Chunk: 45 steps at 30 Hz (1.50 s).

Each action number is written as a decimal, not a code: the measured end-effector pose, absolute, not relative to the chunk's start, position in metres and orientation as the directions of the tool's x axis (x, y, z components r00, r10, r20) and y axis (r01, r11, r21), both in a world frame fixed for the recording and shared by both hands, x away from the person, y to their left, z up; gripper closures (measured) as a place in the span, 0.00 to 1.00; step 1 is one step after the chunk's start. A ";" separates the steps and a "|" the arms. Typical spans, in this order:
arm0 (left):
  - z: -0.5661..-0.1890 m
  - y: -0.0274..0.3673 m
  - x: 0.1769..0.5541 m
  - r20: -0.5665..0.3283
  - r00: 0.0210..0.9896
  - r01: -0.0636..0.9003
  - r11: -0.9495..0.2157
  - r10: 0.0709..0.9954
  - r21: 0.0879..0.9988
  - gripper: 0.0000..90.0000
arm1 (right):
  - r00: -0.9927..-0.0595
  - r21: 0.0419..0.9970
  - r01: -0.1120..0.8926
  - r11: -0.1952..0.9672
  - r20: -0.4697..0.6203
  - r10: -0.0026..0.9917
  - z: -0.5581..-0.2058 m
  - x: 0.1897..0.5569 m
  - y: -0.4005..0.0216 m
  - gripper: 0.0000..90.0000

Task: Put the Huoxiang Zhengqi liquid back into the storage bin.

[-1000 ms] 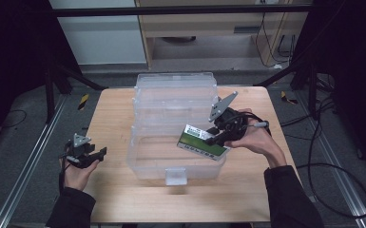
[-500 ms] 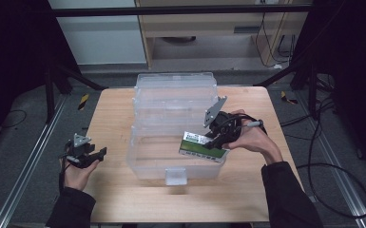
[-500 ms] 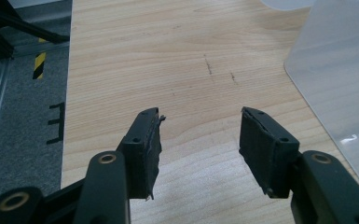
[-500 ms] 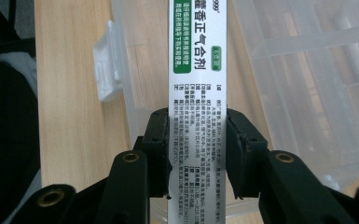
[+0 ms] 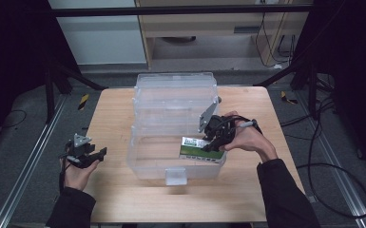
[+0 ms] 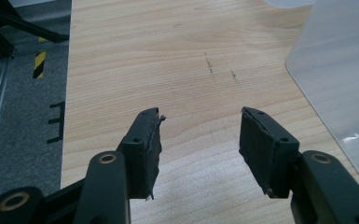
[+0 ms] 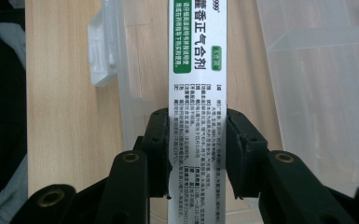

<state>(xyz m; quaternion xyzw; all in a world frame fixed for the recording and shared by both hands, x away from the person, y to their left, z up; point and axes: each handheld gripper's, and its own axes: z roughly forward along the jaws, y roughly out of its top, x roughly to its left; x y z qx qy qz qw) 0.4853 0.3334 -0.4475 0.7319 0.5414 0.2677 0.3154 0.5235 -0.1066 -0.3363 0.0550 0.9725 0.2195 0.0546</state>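
Lowered since earlier, right tongs (image 5: pixel 212 142) pinching the box (image 5: pixel 199 147) could snag the bin (image 5: pixel 171 118) wall; left tongs (image 5: pixel 92 154) spread.

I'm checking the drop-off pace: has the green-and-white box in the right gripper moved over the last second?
Yes. The green-and-white box, clamped in the right gripper, has sunk toward the near right corner of the clear plastic bin, closer to its front wall.

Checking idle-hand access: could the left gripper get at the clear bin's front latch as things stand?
Probably yes. The left gripper is open and holds nothing, and bare table lies between it and the latch on the clear bin.
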 end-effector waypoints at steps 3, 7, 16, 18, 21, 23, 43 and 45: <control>-0.448 0.333 0.485 0.051 0.271 0.624 -0.216 0.961 0.751 0.53 | -0.989 0.425 0.073 0.902 -0.089 0.122 -0.339 0.523 -0.104 0.72; -0.448 0.333 0.485 0.052 0.272 0.624 -0.217 0.961 0.750 0.53 | -0.992 0.405 0.043 0.913 -0.095 0.089 -0.342 0.522 -0.101 0.72; -0.448 0.333 0.486 0.054 0.273 0.625 -0.220 0.961 0.749 0.53 | -0.994 0.375 0.029 0.927 -0.083 0.064 -0.348 0.522 -0.096 0.71; -0.448 0.333 0.485 0.053 0.272 0.625 -0.218 0.961 0.750 0.53 | -0.995 0.371 0.026 0.928 -0.080 0.060 -0.350 0.522 -0.095 0.71; -0.448 0.333 0.485 0.054 0.271 0.624 -0.218 0.961 0.750 0.53 | -0.995 0.362 0.021 0.932 -0.080 0.053 -0.351 0.522 -0.094 0.71; -0.448 0.333 0.485 0.055 0.272 0.625 -0.219 0.961 0.750 0.53 | -0.996 0.354 0.015 0.935 -0.079 0.046 -0.352 0.522 -0.092 0.71; -0.448 0.333 0.486 0.057 0.273 0.625 -0.222 0.960 0.748 0.53 | -0.998 0.301 0.012 0.954 -0.061 0.032 -0.371 0.523 -0.084 0.71; -0.448 0.334 0.486 0.057 0.273 0.625 -0.222 0.960 0.749 0.53 | -0.998 0.301 0.011 0.954 -0.062 0.031 -0.374 0.523 -0.084 0.71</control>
